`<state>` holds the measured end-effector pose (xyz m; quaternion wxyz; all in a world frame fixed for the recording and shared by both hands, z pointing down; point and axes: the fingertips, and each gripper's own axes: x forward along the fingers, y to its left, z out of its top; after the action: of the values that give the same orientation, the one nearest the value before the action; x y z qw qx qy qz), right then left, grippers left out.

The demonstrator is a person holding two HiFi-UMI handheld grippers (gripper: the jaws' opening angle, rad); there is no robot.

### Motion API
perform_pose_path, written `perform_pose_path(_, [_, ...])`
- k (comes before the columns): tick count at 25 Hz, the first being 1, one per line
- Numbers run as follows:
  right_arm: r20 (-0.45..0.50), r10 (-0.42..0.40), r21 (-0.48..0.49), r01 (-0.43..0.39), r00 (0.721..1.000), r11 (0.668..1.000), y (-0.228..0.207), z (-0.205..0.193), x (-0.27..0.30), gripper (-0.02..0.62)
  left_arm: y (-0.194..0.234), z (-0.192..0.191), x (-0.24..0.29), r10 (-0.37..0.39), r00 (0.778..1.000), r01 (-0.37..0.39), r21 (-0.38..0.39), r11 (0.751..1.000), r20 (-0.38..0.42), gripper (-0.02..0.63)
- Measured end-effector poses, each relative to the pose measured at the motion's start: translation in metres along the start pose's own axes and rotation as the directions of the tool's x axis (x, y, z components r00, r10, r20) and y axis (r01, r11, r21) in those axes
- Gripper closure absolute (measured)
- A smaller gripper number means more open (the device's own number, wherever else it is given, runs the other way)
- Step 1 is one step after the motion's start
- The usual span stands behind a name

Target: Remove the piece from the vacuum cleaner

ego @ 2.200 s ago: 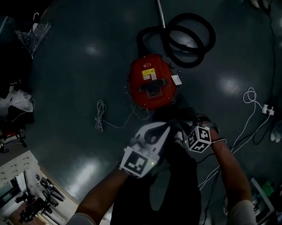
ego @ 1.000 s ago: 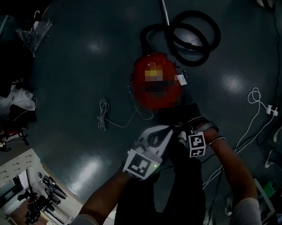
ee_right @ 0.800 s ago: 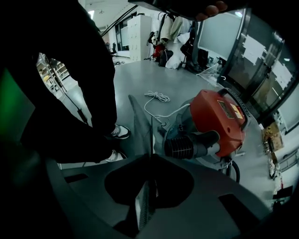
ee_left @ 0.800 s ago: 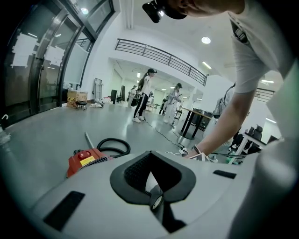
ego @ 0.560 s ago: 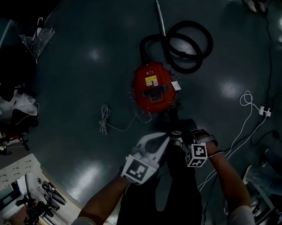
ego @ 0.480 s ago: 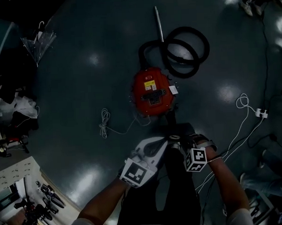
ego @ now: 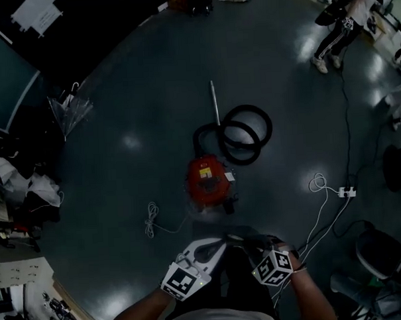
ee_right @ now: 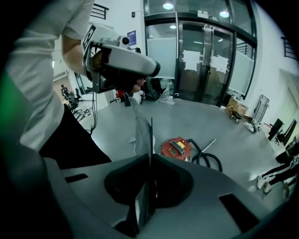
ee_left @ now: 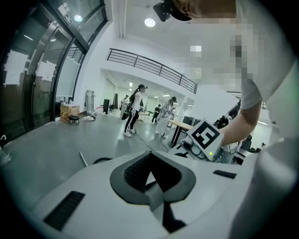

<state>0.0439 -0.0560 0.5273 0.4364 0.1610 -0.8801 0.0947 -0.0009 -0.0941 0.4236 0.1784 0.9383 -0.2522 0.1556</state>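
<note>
The left gripper (ee_left: 150, 179) and right gripper (ee_right: 147, 140) had jaws pressed together on nothing; the red vacuum (ego: 206, 182) stood well apart, farther off

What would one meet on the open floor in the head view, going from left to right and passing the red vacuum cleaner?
transparent umbrella → coiled white cord → red vacuum cleaner → white power strip. The black hose is left out, because it overlaps the vacuum cleaner in this direction.
</note>
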Motion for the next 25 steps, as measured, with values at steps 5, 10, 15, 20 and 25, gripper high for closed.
perform_pose_path(5, [0.075,-0.113,0.083,0.107,0.991,0.991,-0.002,0.058,-0.080,0.557,-0.037,0.056,-0.025,-0.016,0.999,0.016,-0.011,1.000,0.040,0.601])
perform_pose_path(10, [0.117,-0.199,0.138,0.183,0.973,0.974,-0.008,0.092,-0.137,0.557,-0.057,0.095,-0.038,-0.030,0.997,0.030,-0.004,1.000,0.071,0.601])
perform_pose_path(15, [0.136,-0.249,0.147,0.229,0.959,0.962,-0.018,0.108,-0.177,0.557,-0.078,0.114,-0.043,-0.047,0.995,0.044,0.030,0.999,0.093,0.601])
perform_pose_path(20, [0.192,-0.292,0.200,0.254,0.937,0.946,-0.026,0.127,-0.213,0.557,-0.089,0.144,-0.046,-0.048,0.992,0.040,0.076,0.996,0.114,0.601])
perform_pose_path(25, [0.263,-0.283,0.240,0.221,0.922,0.945,-0.016,0.147,-0.224,0.557,-0.094,0.161,-0.051,-0.018,0.988,0.012,0.041,0.999,0.150,0.601])
